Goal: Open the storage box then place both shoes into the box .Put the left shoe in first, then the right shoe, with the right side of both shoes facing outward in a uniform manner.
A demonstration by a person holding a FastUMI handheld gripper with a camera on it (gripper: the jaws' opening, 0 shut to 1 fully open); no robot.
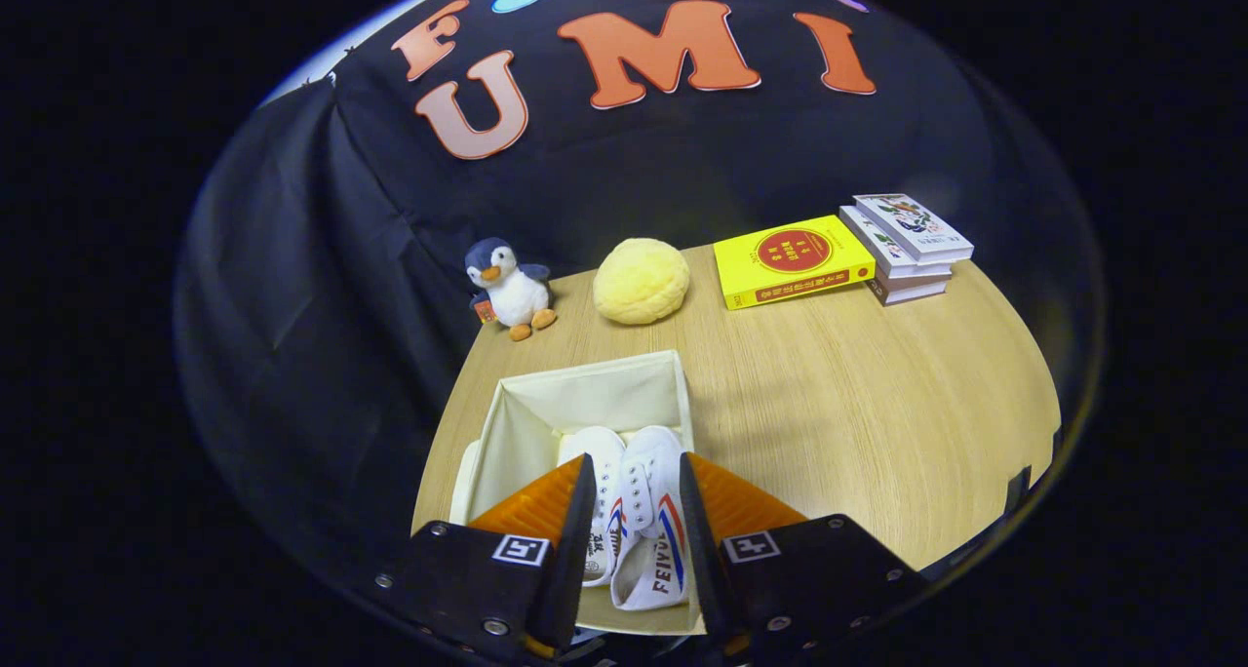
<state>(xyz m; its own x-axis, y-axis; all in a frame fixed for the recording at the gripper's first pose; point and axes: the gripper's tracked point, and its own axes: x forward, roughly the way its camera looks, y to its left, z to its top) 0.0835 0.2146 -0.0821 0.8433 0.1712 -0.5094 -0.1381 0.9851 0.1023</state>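
The cream fabric storage box [585, 372] stands open on the wooden table [858, 404], just below and ahead of my fingers. Two white canvas shoes with red and blue side stripes lie side by side inside it, toes pointing away from me. The shoe on the left [597, 451] is partly hidden behind my left finger. The shoe on the right [655, 526] shows its striped side and heel. My gripper [636, 462] hovers over the near part of the box, open, its fingers standing apart above the shoes and pressing on nothing.
Beyond the box, a penguin plush [509, 287] and a round yellow cushion [641, 280] sit at the table's far edge. A yellow book [792, 260] and a small stack of books [909, 248] lie at the far right. Bare tabletop stretches right of the box.
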